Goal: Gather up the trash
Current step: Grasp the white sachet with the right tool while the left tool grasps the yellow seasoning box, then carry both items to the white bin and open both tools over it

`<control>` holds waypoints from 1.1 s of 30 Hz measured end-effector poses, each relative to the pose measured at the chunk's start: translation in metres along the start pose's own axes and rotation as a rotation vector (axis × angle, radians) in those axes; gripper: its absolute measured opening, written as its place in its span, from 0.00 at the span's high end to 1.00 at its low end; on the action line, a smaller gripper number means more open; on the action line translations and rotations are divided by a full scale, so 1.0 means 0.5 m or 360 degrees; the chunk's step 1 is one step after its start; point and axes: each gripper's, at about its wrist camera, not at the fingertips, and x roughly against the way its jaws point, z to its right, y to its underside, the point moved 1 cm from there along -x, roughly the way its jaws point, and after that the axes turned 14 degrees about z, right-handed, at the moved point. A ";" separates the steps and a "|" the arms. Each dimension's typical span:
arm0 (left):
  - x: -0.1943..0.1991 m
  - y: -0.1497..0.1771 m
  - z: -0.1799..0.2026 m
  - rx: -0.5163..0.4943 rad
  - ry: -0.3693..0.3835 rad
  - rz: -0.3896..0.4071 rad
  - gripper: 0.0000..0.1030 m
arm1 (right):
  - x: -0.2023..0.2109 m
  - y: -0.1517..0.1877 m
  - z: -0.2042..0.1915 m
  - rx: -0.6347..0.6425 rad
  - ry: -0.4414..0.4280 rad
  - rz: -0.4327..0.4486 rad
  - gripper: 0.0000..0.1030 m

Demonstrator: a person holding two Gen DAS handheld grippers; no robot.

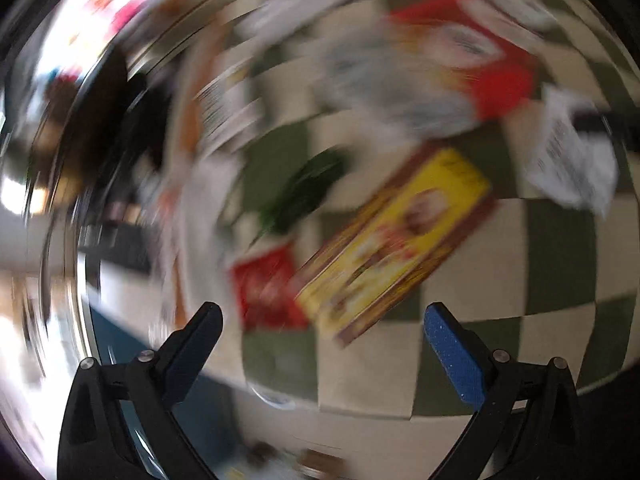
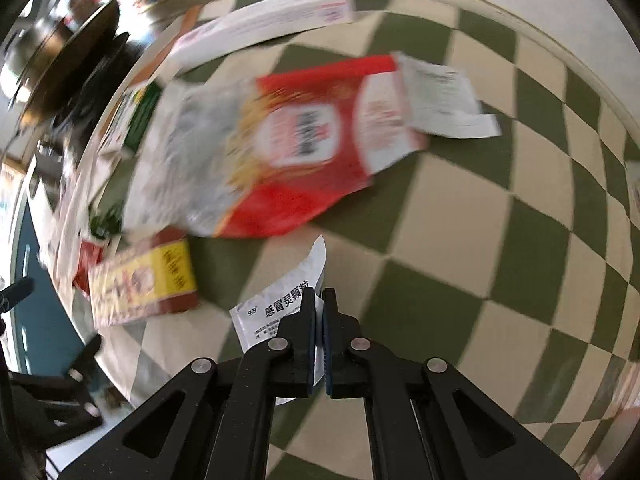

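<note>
My right gripper (image 2: 319, 294) is shut on a small white medicine sachet (image 2: 280, 300) with black print, which lies on the green and cream checked tablecloth (image 2: 460, 208). Beyond it lies a large red and silver snack bag (image 2: 280, 148), and to the left a yellow and brown box (image 2: 144, 284). In the blurred left wrist view my left gripper (image 1: 322, 316) stands open above the same yellow box (image 1: 396, 244), with a small red packet (image 1: 268, 288) and a dark green wrapper (image 1: 304, 192) near it. Nothing is between the left fingers.
A white printed leaflet (image 2: 440, 96) lies past the red bag, and a long white carton (image 2: 280, 16) sits at the far side. A dark round object (image 2: 72, 60) stands at the table's left edge. The table edge and blue floor (image 2: 36, 312) run along the left.
</note>
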 end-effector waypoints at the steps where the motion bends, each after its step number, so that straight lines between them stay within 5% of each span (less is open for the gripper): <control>1: -0.005 -0.015 0.018 -0.0088 0.0038 0.0018 0.00 | 0.004 -0.004 0.023 -0.0039 -0.0013 0.0003 0.97; 6: -0.049 -0.059 0.051 -0.0316 0.0126 -0.0034 0.00 | 0.010 -0.016 0.112 -0.0274 -0.0071 -0.0026 0.97; 11: -0.075 -0.067 0.051 -0.0340 0.0238 -0.0068 0.03 | 0.019 -0.005 0.165 -0.0456 -0.0084 -0.0038 0.98; 14: -0.080 -0.072 0.035 -0.0274 0.0404 -0.0085 0.32 | 0.028 -0.006 0.192 -0.0489 -0.0081 -0.0028 0.98; 18: -0.081 -0.064 0.015 -0.0265 0.0369 -0.0055 0.37 | 0.038 -0.010 0.197 -0.0526 -0.0089 -0.0032 0.98; 29: 0.045 -0.011 -0.003 0.0243 0.0206 0.0058 0.41 | 0.102 -0.029 0.071 -0.0389 -0.0249 -0.0049 0.98; 33: 0.092 0.023 -0.052 0.0509 0.0124 0.0123 0.42 | 0.111 -0.059 -0.064 -0.0251 -0.0346 -0.0022 0.98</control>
